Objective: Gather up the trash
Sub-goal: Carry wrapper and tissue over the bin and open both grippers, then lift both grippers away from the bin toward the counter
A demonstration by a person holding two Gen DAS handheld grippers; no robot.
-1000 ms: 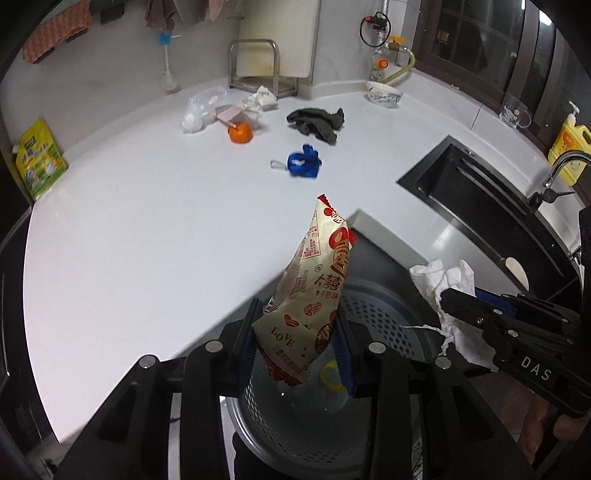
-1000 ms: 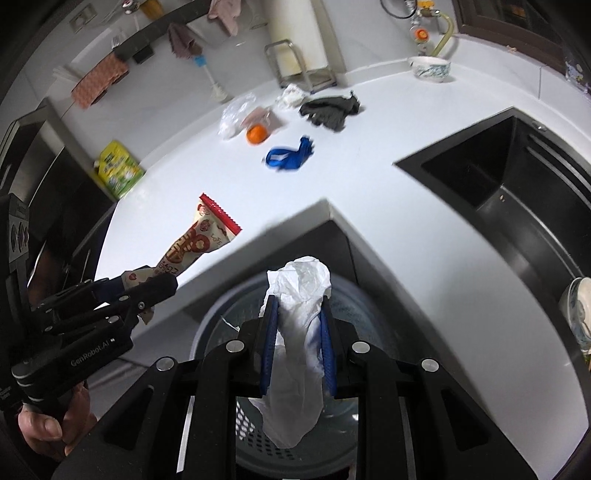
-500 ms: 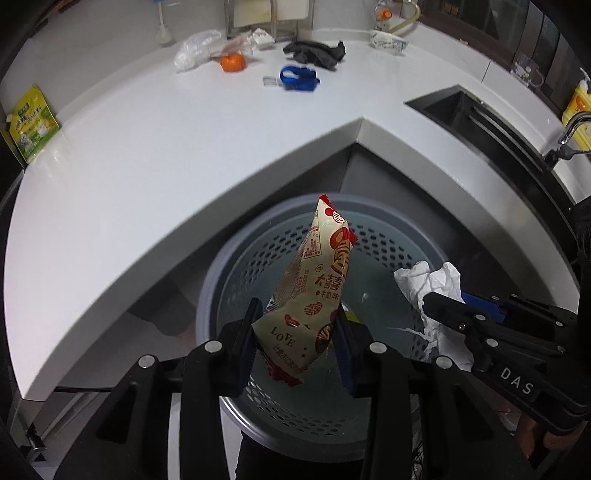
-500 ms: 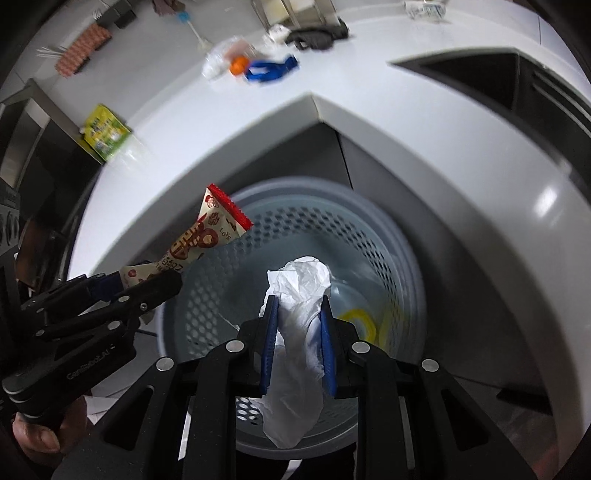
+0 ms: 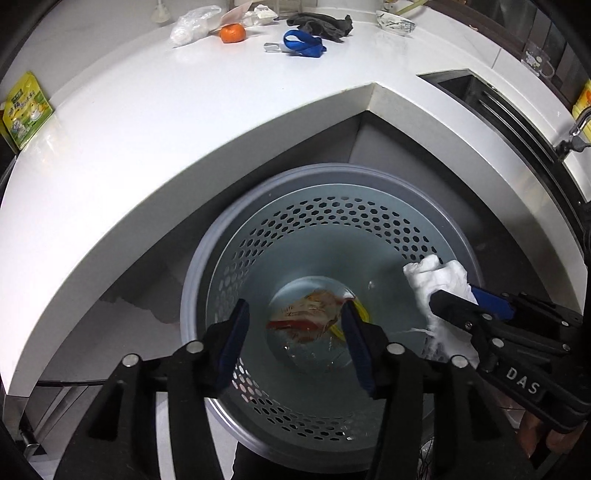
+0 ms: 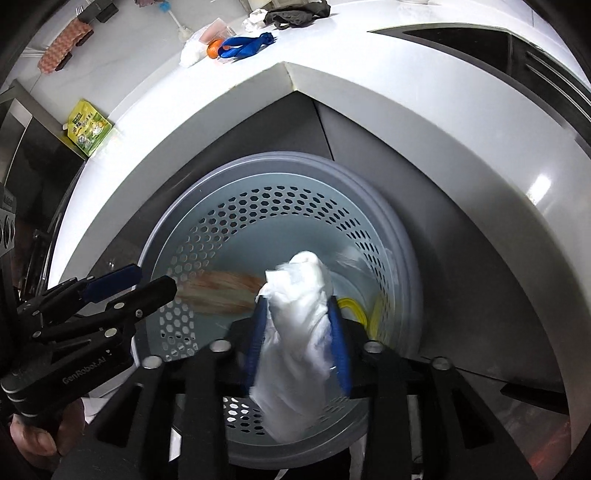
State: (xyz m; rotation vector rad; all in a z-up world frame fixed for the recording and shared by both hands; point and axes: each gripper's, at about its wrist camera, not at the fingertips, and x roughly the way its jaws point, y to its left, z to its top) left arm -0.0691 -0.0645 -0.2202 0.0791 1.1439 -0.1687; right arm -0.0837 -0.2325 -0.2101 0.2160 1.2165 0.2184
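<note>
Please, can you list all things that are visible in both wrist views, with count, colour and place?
bin: one, grey, perforated, below the counter corner
snack wrapper: one, red-beige, inside bin
white tissue: one, between the right jaws, over bin
yellow item: one, inside bin
counter: one, white
orange: one, far counter
blue strap: one, far counter
dark cloth: one, far counter
green packet: one, counter's left end
left gripper: black, open, empty
right gripper: black, jaws just opening
</note>
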